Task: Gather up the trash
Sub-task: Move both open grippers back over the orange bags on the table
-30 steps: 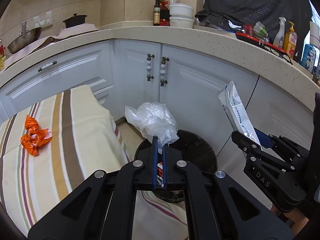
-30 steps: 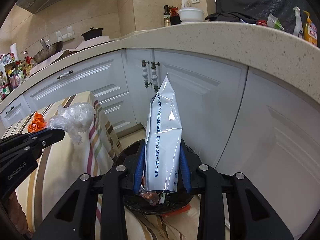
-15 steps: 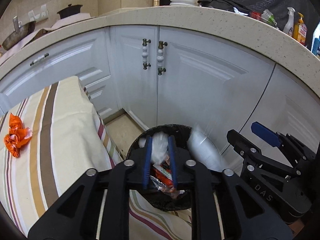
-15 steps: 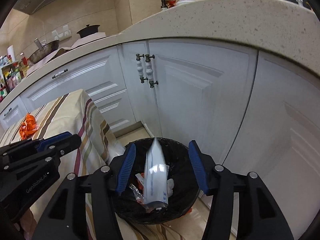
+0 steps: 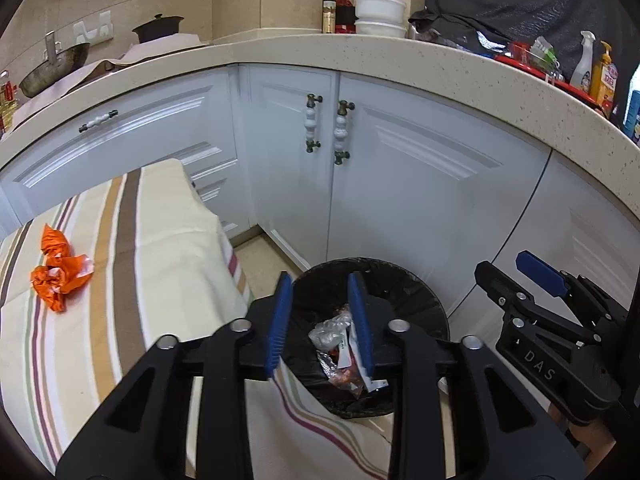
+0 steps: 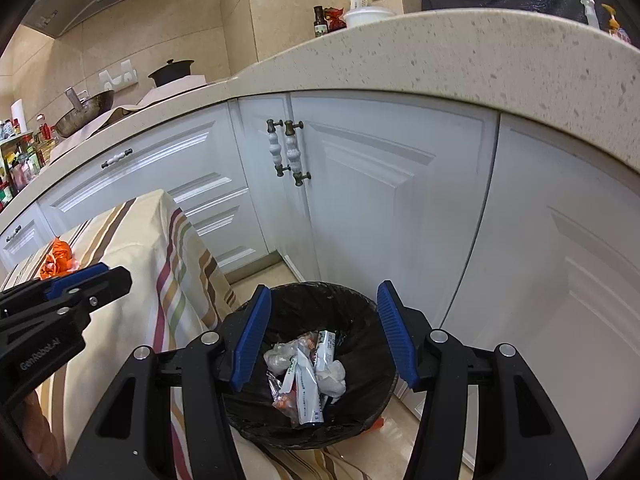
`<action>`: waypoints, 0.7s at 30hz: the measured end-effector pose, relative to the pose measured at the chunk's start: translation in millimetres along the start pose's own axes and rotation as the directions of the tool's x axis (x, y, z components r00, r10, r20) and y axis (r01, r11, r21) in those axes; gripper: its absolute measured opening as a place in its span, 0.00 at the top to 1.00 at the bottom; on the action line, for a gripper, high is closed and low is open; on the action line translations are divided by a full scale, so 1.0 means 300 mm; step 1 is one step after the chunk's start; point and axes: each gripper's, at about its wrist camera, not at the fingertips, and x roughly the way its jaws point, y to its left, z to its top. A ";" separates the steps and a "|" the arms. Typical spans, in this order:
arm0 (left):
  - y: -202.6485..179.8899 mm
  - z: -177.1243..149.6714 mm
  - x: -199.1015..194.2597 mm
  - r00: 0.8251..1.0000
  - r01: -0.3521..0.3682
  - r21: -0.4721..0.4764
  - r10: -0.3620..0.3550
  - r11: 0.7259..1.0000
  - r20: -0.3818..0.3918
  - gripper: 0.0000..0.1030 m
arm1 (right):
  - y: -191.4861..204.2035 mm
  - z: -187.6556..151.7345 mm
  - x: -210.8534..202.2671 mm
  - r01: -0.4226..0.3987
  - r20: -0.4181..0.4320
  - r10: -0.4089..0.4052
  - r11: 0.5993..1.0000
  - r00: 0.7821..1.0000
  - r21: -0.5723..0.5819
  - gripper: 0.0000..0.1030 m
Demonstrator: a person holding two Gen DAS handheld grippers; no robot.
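A round bin with a black liner (image 5: 420,296) (image 6: 360,304) stands on the floor by the white cabinets. Inside lie a clear plastic bag (image 5: 328,328) (image 6: 280,356), a white pouch with blue print (image 6: 308,384) and other wrappers. My left gripper (image 5: 320,320) is open and empty above the bin's left side. My right gripper (image 6: 324,332) is open and empty above the bin; it also shows in the left wrist view (image 5: 520,276). A crumpled orange wrapper (image 5: 58,276) (image 6: 56,260) lies on the striped tablecloth (image 5: 160,240).
The striped table (image 6: 168,248) stands left of the bin, its cloth hanging beside the rim. White cabinet doors with handles (image 5: 324,128) stand behind the bin under a speckled counter (image 5: 400,56) that carries bottles, bowls and a wok.
Both grippers opened over the bin. The clear plastic bag fell from the left one and the white pouch from the right one; both now lie in the bin.
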 end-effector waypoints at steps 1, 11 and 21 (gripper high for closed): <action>0.014 0.000 -0.015 1.000 -0.008 -0.007 0.008 1.000 0.010 0.63 | 0.008 0.004 -0.002 -0.001 0.003 0.001 1.000 1.000 -0.002 0.47; 0.190 -0.022 -0.131 0.996 -0.078 -0.070 0.081 0.994 0.039 0.61 | 0.152 0.036 -0.037 -0.048 0.033 0.050 0.997 0.998 -0.057 0.45; 0.467 -0.080 -0.248 0.973 -0.217 -0.180 0.228 0.959 0.040 0.60 | 0.390 0.063 -0.037 -0.152 0.030 0.158 0.977 0.987 -0.151 0.44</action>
